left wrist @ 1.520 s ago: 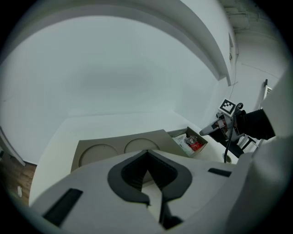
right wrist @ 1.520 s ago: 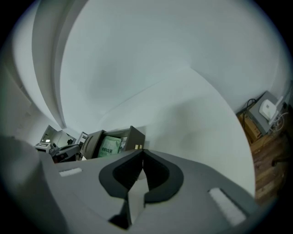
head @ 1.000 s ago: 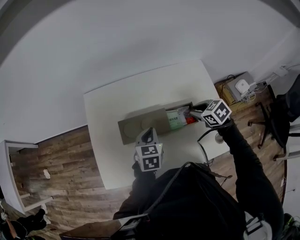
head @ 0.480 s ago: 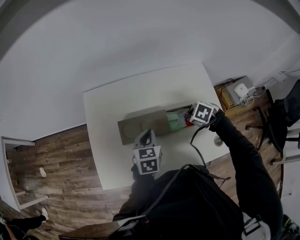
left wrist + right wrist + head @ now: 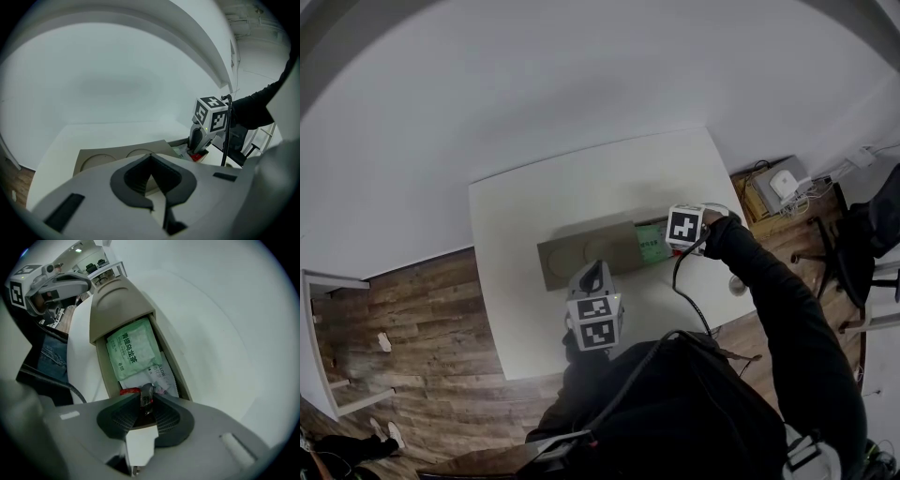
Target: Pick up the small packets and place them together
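A tan tray lies on the white table, its left part under a lid with two round hollows. In the tray's uncovered compartment lie a green packet, a white packet and a red packet. My right gripper points straight down into that compartment. Its jaws have just been closing and pinch a small dark-red packet. My left gripper hovers near the table's front edge, aimed at the lid, shut with nothing in it. From there the right gripper shows at the tray's right end.
A cable hangs from the right gripper across the table's right part. A small round object sits by the table's right edge. On the wood floor stand a chair, a box of electronics and a white shelf.
The right gripper has swung left from the tray's right end, turned to point down and sunk over the compartment. The left gripper has stayed put.
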Demonstrator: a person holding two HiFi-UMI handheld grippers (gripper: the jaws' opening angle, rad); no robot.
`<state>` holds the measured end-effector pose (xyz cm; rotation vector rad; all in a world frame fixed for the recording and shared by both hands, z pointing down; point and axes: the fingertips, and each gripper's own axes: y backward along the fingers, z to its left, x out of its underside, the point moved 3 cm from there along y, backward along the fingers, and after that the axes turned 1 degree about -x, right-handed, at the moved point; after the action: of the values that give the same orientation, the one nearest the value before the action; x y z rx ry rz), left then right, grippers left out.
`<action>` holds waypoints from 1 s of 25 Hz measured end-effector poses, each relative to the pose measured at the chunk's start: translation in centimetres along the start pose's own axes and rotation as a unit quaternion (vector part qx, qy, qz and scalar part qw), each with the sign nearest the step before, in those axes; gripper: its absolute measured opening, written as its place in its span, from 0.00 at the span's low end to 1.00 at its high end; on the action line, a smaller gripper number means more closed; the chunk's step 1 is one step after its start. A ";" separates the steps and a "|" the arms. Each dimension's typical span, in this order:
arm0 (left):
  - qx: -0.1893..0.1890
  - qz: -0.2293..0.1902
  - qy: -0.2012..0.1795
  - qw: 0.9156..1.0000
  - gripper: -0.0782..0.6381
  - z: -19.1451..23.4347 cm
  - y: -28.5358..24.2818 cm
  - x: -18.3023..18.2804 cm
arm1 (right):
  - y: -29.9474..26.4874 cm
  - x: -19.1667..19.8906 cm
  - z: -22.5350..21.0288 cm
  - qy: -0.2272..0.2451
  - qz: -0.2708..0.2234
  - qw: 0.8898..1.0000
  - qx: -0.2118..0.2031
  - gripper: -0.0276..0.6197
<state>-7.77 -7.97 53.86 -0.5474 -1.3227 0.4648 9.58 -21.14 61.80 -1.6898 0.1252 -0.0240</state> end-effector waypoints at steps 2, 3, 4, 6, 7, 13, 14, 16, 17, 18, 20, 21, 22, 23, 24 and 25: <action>0.000 0.001 0.001 1.000 0.11 0.1 0.0 0.1 | 0.0 0.1 0.0 0.001 0.004 1.000 0.009 0.15; 0.000 0.001 0.002 1.000 0.11 0.1 0.0 0.1 | 0.0 0.0 -0.1 0.003 0.004 1.000 0.015 0.11; -0.001 0.001 0.003 1.000 0.11 0.2 0.0 0.2 | 0.1 0.0 -0.2 0.006 0.004 1.000 0.020 0.08; -0.001 0.002 0.005 1.000 0.11 0.2 0.0 0.2 | 0.1 0.0 -0.3 0.010 0.002 1.000 0.026 0.05; -0.001 0.002 0.005 1.000 0.11 0.2 -0.1 0.2 | 0.2 0.0 -0.3 0.011 0.000 1.000 0.027 0.05; -0.003 0.006 0.006 1.000 0.11 0.5 -0.2 0.1 | 1.3 0.6 -0.6 0.000 -0.015 0.999 0.031 0.04; -0.002 0.006 0.007 1.000 0.11 0.5 -0.2 0.1 | 1.5 0.8 -0.7 -0.006 -0.019 0.999 0.031 0.04; -0.001 0.006 0.009 1.000 0.11 0.4 -0.2 0.2 | 2.1 1.3 -0.8 -0.018 -0.033 0.999 0.030 0.04; -0.001 0.005 0.010 1.000 0.11 0.3 -0.2 0.2 | 2.2 1.3 -0.6 -0.025 -0.043 0.998 0.024 0.04; -0.001 0.005 0.010 1.000 0.11 0.3 -0.2 0.3 | 2.3 1.4 -0.1 -0.034 -0.053 0.998 0.009 0.04; -0.001 0.006 0.012 1.000 0.11 0.3 -0.1 0.4 | 2.2 1.7 0.9 -0.052 -0.066 0.996 -0.020 0.04; -0.001 0.006 0.012 1.000 0.11 0.3 -0.1 0.4 | 2.2 1.9 0.9 -0.052 -0.068 0.996 -0.021 0.04; 0.000 0.006 0.012 1.000 0.11 0.3 0.0 0.4 | 2.3 2.0 0.8 -0.045 -0.069 0.996 -0.015 0.04; 0.001 0.006 0.012 1.000 0.11 0.2 0.0 0.4 | 2.3 2.1 0.6 -0.034 -0.071 0.997 -0.009 0.04; 0.001 0.006 0.013 1.000 0.11 0.2 -0.1 0.4 | 2.4 2.0 0.5 -0.022 -0.074 0.997 -0.005 0.04; 0.001 0.006 0.013 1.000 0.11 0.2 -0.1 0.4 | 2.4 1.8 0.5 -0.007 -0.079 0.997 -0.002 0.04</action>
<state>-7.88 -7.73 54.27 -0.5583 -1.2942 0.4674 11.27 -21.06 59.29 -1.7001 -0.0185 -0.1303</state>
